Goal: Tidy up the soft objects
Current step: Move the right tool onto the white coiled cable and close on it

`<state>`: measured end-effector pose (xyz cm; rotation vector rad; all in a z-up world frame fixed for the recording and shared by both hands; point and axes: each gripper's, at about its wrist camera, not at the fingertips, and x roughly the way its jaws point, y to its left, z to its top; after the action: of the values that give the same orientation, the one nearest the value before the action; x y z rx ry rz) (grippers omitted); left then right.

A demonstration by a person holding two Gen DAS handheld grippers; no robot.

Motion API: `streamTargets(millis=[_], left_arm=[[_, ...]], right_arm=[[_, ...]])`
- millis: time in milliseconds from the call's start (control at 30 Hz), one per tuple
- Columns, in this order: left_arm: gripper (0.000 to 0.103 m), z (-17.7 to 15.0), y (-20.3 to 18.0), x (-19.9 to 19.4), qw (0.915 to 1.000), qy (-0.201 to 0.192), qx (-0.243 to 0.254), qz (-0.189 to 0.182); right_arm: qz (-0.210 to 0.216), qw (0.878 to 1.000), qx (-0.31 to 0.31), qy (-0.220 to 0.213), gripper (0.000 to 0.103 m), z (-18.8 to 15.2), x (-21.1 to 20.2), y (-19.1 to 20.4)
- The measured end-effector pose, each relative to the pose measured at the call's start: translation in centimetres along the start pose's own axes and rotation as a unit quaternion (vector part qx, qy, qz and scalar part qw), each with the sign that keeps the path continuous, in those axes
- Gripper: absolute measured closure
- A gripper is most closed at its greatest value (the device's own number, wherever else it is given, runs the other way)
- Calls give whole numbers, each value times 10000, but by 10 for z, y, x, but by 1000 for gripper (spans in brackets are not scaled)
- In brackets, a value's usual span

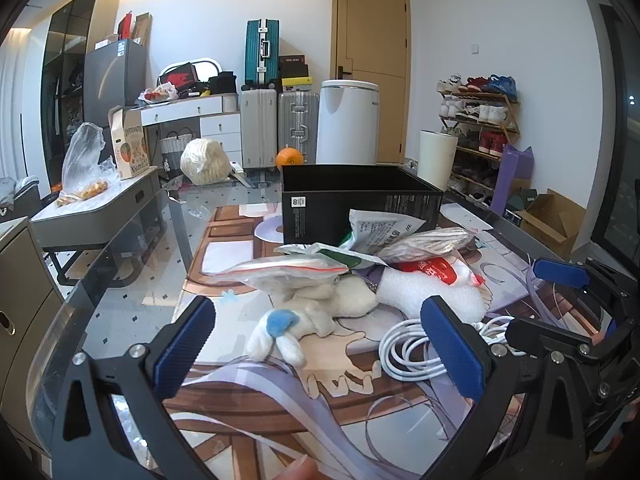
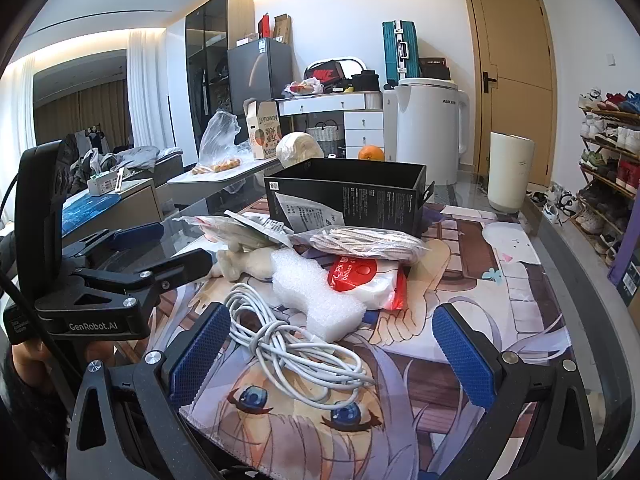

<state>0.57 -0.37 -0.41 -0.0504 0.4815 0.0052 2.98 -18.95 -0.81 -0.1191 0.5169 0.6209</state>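
Fingers of both the left gripper [image 1: 316,344] and right gripper [image 2: 332,350] were spread wide, nothing held. Ahead of them, soft things were heaped before the box [image 1: 360,196]. The cable [image 2: 296,340] between the right fingers could be snagged and dragged.

Matt black cardboard box [image 1: 360,200], glossy glass table [image 1: 132,300]

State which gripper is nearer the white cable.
Right. The right gripper is open with the cable lying between its fingers; the left gripper, also open, is beside it, over the plush toy.
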Motion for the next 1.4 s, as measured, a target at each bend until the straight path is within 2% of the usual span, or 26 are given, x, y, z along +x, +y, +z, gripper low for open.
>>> streamTargets(millis=[500,800,1033,1400], left_arm=[[0,-3,-5,-2,9998,89,179,-7],[0,-3,1,-1,9998,134,86,-75],[0,-3,2,-2,9999,35,161,51],[0,-5,4,1,9999,119,123,-6]], right_arm=[[97,9999,-50,50,1,0,2,2],[67,10000,-24,49,0,1,0,0],[126,9996,-114,223,0,1,2,0],[265,9980,-25,580,0,2,12,-7]])
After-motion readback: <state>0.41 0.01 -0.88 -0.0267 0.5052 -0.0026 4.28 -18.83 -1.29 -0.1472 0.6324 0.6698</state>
